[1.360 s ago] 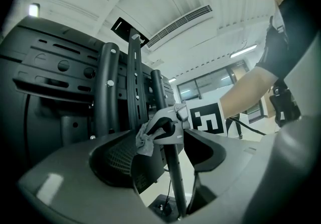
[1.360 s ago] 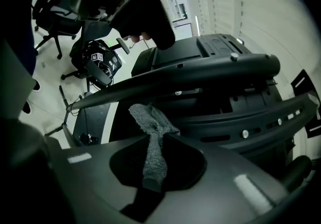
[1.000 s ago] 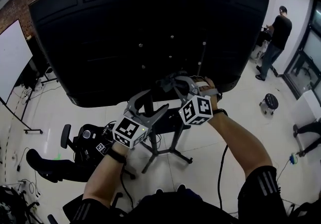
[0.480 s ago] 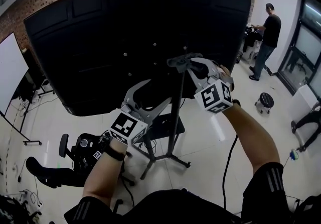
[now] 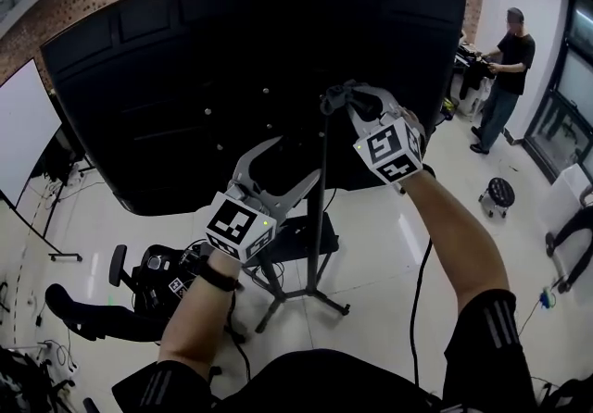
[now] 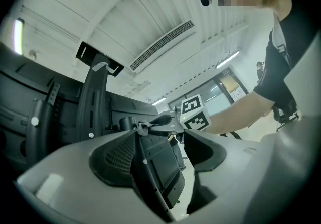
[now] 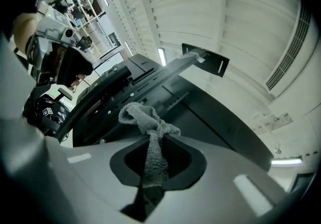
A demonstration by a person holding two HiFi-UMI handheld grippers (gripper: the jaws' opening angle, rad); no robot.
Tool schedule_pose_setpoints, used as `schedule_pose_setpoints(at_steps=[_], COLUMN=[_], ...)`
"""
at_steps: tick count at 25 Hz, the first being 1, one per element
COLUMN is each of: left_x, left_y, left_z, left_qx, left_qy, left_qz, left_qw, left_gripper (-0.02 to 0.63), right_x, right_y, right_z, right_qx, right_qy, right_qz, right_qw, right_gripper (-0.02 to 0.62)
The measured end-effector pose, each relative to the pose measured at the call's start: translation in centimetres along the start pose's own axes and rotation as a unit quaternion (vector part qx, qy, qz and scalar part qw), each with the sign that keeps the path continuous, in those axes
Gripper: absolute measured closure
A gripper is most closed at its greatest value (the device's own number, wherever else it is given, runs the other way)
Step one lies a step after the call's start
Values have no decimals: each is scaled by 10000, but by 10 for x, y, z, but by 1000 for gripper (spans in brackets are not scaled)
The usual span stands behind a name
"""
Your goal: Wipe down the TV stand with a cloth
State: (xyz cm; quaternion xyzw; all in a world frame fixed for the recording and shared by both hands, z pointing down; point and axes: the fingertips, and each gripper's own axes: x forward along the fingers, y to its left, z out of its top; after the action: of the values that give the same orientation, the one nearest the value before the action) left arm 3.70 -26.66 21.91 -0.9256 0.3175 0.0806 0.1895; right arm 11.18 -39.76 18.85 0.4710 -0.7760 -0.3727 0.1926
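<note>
The big black TV back (image 5: 176, 78) hangs on a stand with a thin upright post (image 5: 321, 217) and splayed feet (image 5: 310, 295). My right gripper (image 5: 347, 104) is raised by the post's upper part, shut on a grey cloth (image 5: 335, 98). In the right gripper view the cloth (image 7: 148, 122) is pinched between the jaws and bunches out in front, against the stand's dark column (image 7: 150, 85). Lower and to the left, my left gripper (image 5: 278, 168) stands open beside the post. The left gripper view shows a dark part of the stand (image 6: 155, 165) between the jaws, touching neither.
A person (image 5: 508, 68) stands at the far right near a glass door, with a small stool (image 5: 500, 191) close by. A whiteboard (image 5: 23, 133) stands at the left. A black office chair (image 5: 139, 281) and cables lie on the floor lower left.
My right gripper has risen along the post with the cloth, from the TV's lower edge to higher up its back. The left gripper has lifted slightly and stays open.
</note>
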Motion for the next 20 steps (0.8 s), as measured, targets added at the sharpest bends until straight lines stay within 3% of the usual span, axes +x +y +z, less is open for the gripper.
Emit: schedule_pose_setpoints(at_steps=[10,20], left_x=[34,68], left_y=[3,-10], left_z=[-24,-34], left_qx=[-41,-82], left_qy=[168,138], left_qz=[162,39], left_qw=[9997,9999], left_gripper=[282,282], right_x=[22,-6], right_y=[-8,-64], right_z=[-28,-93], right_qx=[-586,-344], right_qy=[-152,237], right_qz=[23,-348], right_qw=[9982,9985], right_gripper=[558,558])
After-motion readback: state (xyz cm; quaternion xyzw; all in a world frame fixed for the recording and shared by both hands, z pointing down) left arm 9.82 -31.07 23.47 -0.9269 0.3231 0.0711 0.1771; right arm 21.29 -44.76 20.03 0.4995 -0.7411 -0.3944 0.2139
